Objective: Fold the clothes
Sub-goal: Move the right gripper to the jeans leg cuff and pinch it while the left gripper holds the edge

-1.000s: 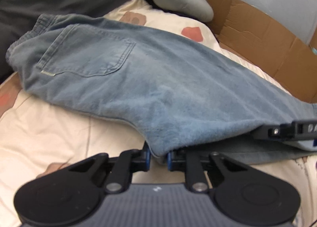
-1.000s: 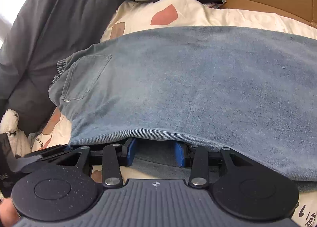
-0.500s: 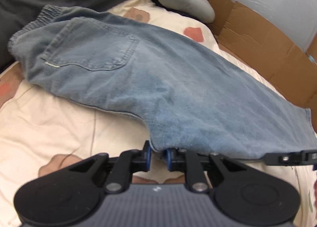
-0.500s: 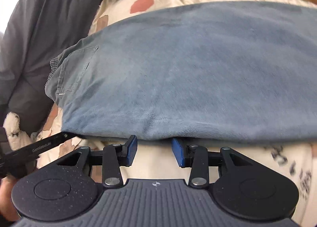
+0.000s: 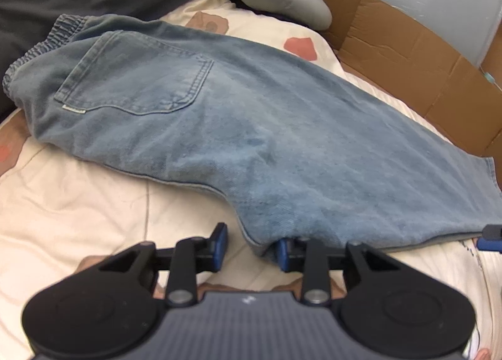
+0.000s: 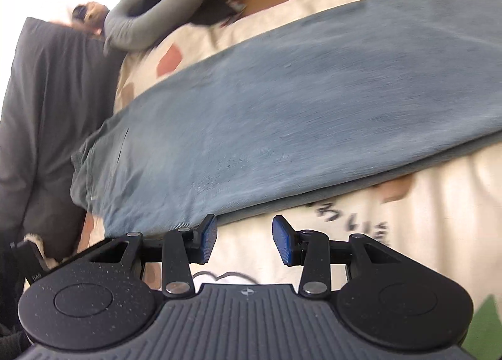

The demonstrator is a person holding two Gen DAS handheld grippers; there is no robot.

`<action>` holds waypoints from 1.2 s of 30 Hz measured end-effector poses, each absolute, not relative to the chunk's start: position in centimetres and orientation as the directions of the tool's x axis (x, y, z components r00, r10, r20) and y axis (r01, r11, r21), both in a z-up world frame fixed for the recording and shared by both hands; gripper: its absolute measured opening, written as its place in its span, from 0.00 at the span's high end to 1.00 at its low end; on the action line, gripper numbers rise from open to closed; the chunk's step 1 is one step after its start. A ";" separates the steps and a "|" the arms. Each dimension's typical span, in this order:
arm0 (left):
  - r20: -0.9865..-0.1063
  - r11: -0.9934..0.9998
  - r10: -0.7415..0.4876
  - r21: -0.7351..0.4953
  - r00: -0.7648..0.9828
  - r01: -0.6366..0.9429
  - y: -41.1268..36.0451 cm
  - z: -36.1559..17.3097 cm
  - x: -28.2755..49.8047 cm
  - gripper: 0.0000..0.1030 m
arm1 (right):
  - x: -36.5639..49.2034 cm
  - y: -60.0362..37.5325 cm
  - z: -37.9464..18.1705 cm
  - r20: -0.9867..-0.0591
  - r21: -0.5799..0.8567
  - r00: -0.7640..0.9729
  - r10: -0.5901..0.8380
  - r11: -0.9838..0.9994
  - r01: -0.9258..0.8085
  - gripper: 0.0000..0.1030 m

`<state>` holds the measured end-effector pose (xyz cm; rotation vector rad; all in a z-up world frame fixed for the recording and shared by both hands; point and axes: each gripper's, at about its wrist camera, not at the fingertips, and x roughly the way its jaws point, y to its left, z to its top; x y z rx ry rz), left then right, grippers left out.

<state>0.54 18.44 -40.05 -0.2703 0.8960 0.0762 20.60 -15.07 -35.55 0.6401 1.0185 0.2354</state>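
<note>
Jeans (image 5: 266,127): lie folded on the bed (image 5: 78,203).
Left tool (image 5: 251,245): just been opening, jeans edge between, let go.
Right tool (image 6: 244,239): open, holds nothing.

The left gripper (image 5: 251,245) is angling downward, its jaws having just been opening, cloth sitting loosely between them. The right gripper (image 6: 244,240) is tilting downward too, jaws standing apart, gripping nothing.
</note>
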 end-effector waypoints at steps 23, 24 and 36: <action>-0.827 0.970 -0.038 -0.165 0.561 -0.178 18.1 -40.0 1.9 0.84 | 14.5 -35.5 -39.2 -0.673 0.630 0.736 0.076 0.580 0.516 0.55; -0.829 0.969 -0.038 -0.167 0.558 -0.181 18.2 -40.0 2.0 0.84 | 14.3 -35.9 -39.6 -0.667 0.641 0.742 0.069 0.561 0.524 0.54; -0.839 0.978 -0.022 -0.130 0.544 -0.162 17.9 -39.4 2.0 0.85 | 15.0 -38.8 -42.8 -0.588 0.760 0.809 0.012 0.353 0.546 0.57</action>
